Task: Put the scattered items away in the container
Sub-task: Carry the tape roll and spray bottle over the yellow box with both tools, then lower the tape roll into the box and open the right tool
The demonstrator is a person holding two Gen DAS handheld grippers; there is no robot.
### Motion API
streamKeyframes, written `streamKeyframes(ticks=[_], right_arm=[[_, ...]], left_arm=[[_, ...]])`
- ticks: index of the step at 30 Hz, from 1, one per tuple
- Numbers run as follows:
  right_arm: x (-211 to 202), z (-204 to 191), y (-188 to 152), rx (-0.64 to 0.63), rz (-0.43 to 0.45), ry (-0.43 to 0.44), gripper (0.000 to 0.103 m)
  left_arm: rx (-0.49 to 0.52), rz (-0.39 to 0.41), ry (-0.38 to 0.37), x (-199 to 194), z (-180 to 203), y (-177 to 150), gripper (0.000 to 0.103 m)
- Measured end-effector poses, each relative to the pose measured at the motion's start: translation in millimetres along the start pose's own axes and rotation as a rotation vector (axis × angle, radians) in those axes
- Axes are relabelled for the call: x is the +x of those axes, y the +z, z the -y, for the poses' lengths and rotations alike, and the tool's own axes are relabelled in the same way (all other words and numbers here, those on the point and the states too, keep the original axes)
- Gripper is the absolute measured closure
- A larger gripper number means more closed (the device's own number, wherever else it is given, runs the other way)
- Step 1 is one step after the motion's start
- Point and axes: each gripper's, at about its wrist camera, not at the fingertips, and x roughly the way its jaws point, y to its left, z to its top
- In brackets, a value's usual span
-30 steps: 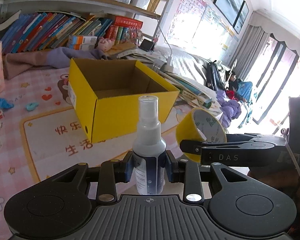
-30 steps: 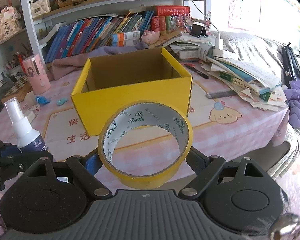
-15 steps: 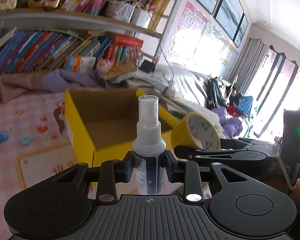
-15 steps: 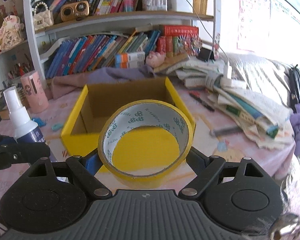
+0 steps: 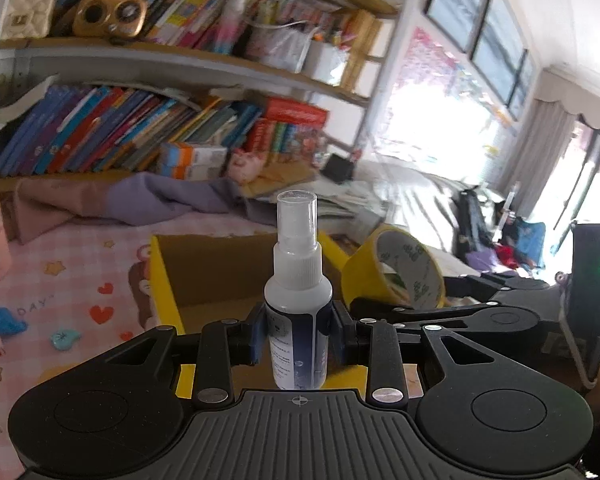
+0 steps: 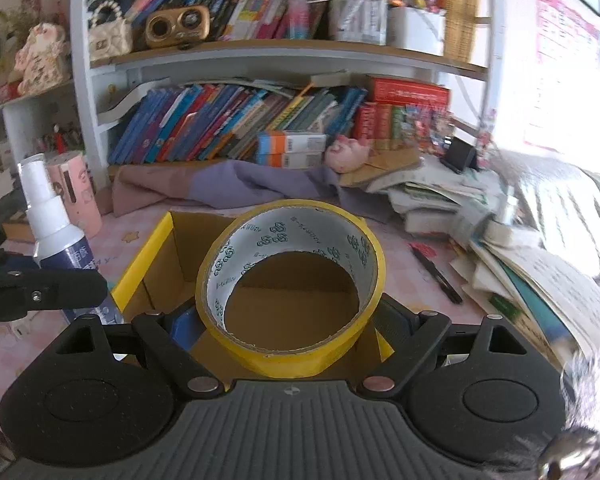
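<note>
The left tongs [image 5: 299, 332] grip an upright bottle [image 5: 298, 312]; the right tongs [image 6: 288, 320] grip a tape roll [image 6: 290, 284] over the box [image 6: 156, 252], bottle at nine o'clock.

A white-and-navy spray bottle [image 5: 298, 312] stands upright, clamped. A yellow tape roll [image 6: 290, 286] hangs above the open yellow box [image 6: 160, 248].

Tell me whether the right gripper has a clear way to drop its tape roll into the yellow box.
Probably yes: the right gripper holds the tape roll just above the yellow box, whose top is open, with nothing between them.
</note>
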Motion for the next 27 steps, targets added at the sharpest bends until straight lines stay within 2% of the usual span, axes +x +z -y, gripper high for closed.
streamKeyframes(ticks=[7,16,27], right_arm=[[45.6,2.3,8.8,-0.126,-0.056,0.091,0.017],[96.2,2.8,6.7,-0.278,-0.156,0.189,0.017],[124.0,-7.3,-1.8,-0.424,-0.284,0.266,0.016]], left_arm=[[-0.024,-0.046,0.095,37.9,-6.8,2.4,0.072],[-0.033,-0.112,0.177,77.0,-5.0,-5.7,0.072],[-0.018,-0.154,0.264,95.3,0.9,-16.4,0.072]])
